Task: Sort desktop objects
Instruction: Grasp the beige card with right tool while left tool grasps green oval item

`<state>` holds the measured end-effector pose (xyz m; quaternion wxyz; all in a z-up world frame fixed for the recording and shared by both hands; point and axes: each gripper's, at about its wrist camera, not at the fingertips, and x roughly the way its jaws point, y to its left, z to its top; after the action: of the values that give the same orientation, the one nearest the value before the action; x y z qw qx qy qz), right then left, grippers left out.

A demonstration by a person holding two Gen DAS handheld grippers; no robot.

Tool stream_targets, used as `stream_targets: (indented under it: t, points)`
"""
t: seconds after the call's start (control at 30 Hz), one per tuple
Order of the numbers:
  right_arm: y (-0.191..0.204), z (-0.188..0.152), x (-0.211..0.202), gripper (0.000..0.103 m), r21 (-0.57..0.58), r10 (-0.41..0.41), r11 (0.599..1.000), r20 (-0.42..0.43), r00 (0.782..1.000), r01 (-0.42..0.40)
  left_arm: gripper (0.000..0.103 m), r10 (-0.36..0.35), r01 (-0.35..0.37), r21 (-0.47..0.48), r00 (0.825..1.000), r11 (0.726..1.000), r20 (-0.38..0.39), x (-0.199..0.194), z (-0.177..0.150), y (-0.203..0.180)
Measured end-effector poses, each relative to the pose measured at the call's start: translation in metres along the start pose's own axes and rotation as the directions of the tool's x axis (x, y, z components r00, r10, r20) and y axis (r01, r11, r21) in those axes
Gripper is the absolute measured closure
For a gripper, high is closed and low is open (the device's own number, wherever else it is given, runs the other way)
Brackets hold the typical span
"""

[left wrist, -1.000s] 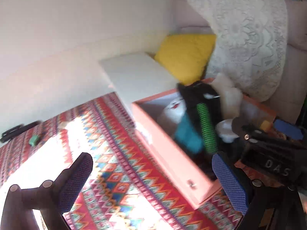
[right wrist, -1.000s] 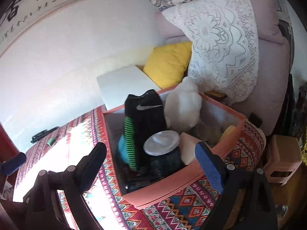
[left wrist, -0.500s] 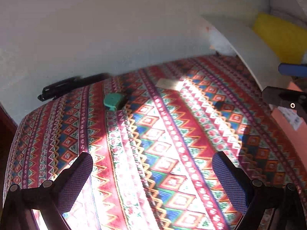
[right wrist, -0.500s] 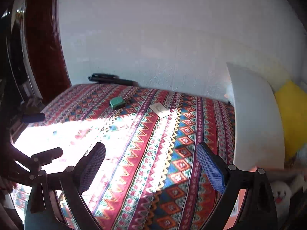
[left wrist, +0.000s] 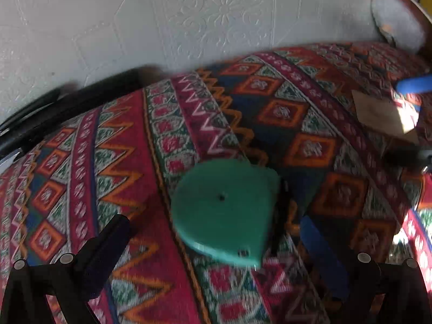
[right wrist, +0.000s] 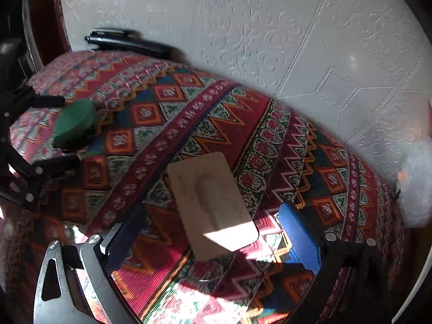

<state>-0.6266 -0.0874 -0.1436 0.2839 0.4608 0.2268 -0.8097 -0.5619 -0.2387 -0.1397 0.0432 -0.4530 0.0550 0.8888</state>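
Left gripper (left wrist: 213, 245) low over the patterned cloth (left wrist: 113, 162), jaws spread wide, holding nothing; the green disc (left wrist: 224, 205), a flat rounded casing with a small central hole, lies on the cloth between the two fingers, nearer the right-hand blue pad (left wrist: 321, 256) than the dark left-hand one; whether either pad touches it cannot be told, the view being blurred. Right gripper (right wrist: 213, 243) likewise spread wide and empty; the tan card (right wrist: 213, 202), a flat rectangle with a raised moulded shape at its middle, lies on the cloth between its fingers, its near corner lit by a patch of sun; the blue pad (right wrist: 299, 240) stands just beside the card's right edge, the dark pad on the left a little apart from it. In the right wrist view the disc appears at far left, well apart from the card, framed by the fingers of the left gripper; in the left wrist view the card shows at far right, with a blue pad of the right gripper above it. A black pen (right wrist: 127, 43) rests at the far edge of the cloth against the white embossed wall (right wrist: 270, 40); a grey fluffy mass (right wrist: 415, 183) sits at right where cloth meets wall.
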Motion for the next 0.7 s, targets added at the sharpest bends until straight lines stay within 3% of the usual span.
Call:
stream_targets:
  t: [0.1, 0.13, 0.17, 0.2, 0.23, 0.27, 0.33, 0.47, 0.63, 0.7]
  points:
    - [-0.018, -0.003, 0.009, 0.006, 0.074, 0.088, 0.993, 0.047, 0.995, -0.091, 0.000, -0.038, 0.038, -0.007, 0.999, 0.999, 0.021, 0.009, 0.008, -0.001]
    - [-0.020, -0.007, 0.004, 0.024, 0.080, 0.082, 0.993, 0.066, 0.994, -0.087, 0.005, -0.049, 0.049, -0.003, 0.998, 0.999, 0.026, 0.007, 0.008, -0.002]
    - [-0.020, -0.010, -0.002, 0.051, 0.083, 0.085, 0.992, 0.083, 0.993, -0.092, 0.020, -0.057, 0.057, -0.002, 0.998, 0.998, 0.030, 0.005, 0.008, -0.004]
    - [-0.019, -0.014, -0.008, 0.056, 0.084, 0.077, 0.993, 0.091, 0.993, -0.085, 0.032, -0.055, 0.056, -0.012, 0.998, 0.998, 0.030, 0.000, 0.008, -0.008]
    - [-0.015, -0.020, -0.014, 0.086, 0.082, 0.056, 0.995, 0.087, 0.995, -0.063, 0.042, -0.057, 0.058, -0.024, 0.998, 0.998, 0.028, -0.004, 0.007, -0.011]
    - [-0.012, -0.025, -0.020, 0.090, 0.080, 0.034, 0.996, 0.082, 0.996, -0.041, 0.043, -0.070, 0.071, -0.039, 0.997, 0.997, 0.019, -0.008, 0.004, -0.015]
    - [0.002, -0.039, -0.040, 0.092, 0.072, 0.001, 0.997, 0.077, 0.997, -0.006, 0.043, -0.094, 0.094, -0.066, 0.996, 0.993, 0.003, -0.017, -0.003, -0.024]
    - [0.036, -0.081, -0.090, 0.093, 0.100, 0.037, 0.994, 0.097, 0.995, -0.047, 0.043, -0.111, 0.109, -0.092, 0.994, 0.990, -0.010, -0.061, -0.041, -0.053]
    - [0.081, -0.155, -0.170, 0.093, 0.185, 0.105, 0.974, 0.143, 0.984, -0.130, 0.043, -0.143, 0.145, -0.123, 0.989, 0.982, 0.019, -0.148, -0.106, -0.097]
    - [0.100, -0.189, -0.202, 0.093, 0.207, 0.113, 0.968, 0.156, 0.981, -0.144, 0.048, -0.162, 0.167, -0.127, 0.986, 0.978, 0.046, -0.186, -0.131, -0.117]
